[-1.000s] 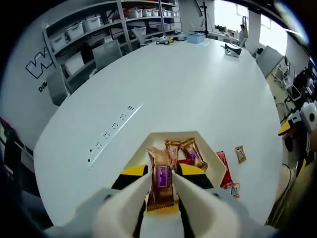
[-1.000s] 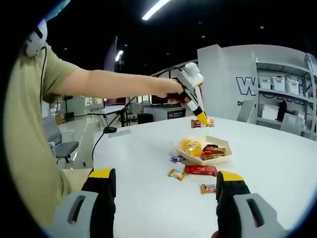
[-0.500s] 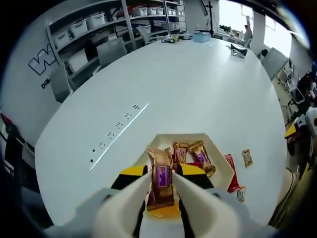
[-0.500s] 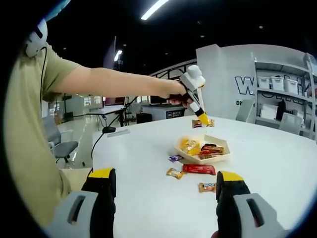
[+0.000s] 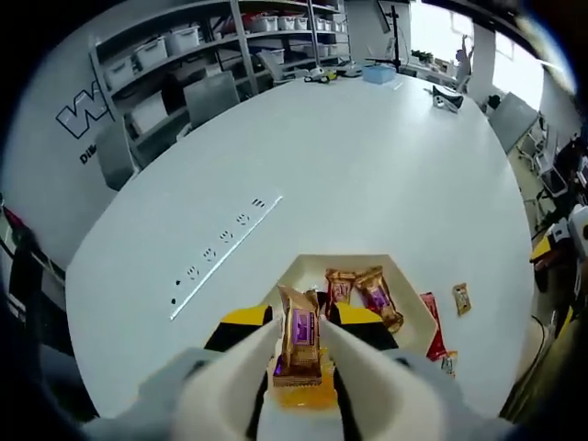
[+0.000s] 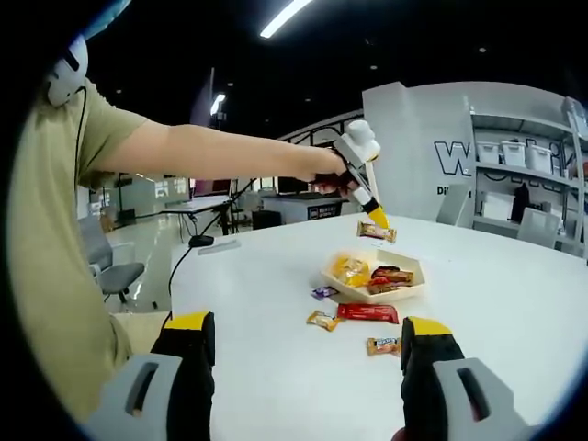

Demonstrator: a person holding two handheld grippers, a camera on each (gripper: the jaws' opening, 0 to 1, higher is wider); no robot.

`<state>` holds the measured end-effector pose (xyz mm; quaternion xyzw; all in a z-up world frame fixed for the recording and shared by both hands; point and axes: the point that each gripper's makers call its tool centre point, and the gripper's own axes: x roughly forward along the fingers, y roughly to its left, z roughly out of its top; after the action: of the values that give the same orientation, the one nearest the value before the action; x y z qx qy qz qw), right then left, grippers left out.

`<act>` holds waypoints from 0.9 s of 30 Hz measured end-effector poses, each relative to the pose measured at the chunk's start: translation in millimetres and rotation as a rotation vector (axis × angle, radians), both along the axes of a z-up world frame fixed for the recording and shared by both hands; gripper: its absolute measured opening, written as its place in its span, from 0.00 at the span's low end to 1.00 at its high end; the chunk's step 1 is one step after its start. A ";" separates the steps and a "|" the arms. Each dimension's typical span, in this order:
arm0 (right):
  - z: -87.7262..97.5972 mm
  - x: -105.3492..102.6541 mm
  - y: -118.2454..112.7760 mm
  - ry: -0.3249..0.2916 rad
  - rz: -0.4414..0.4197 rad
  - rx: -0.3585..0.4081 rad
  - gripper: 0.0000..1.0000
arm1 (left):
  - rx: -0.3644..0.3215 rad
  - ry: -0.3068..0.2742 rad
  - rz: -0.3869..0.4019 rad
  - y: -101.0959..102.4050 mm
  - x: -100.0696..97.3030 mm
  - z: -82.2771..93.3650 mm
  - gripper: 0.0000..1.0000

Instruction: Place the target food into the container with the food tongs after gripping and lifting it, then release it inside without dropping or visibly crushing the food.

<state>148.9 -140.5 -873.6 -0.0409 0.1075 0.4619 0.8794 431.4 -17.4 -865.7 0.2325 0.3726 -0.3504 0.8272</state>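
Bright, even light on the white tabletop (image 5: 386,175), soft shadows. Windows (image 5: 432,28) beyond its far end blow out. In my right gripper view, ceiling strip light (image 6: 287,16) glares against dark ceiling. Fisheye bends edges; my fingers (image 5: 230,386) blur.

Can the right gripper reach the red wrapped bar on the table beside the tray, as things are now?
Probably yes. The right gripper is open and holds nothing, and the red wrapped bar lies on bare table ahead of it, in front of the tray, with nothing between them.

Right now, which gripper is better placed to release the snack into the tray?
Left. The left gripper holds the wrapped snack bar above the tray. The right gripper is open, empty and farther back.
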 end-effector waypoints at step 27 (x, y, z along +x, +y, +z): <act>5.7 -0.6 8.5 -0.012 0.017 0.002 0.82 | -0.038 0.015 0.013 16.2 -20.7 0.5 0.24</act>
<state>148.3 -132.0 -868.0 -0.0436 0.1013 0.4692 0.8762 410.7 -1.1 -865.1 0.2115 0.3735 -0.3537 0.8310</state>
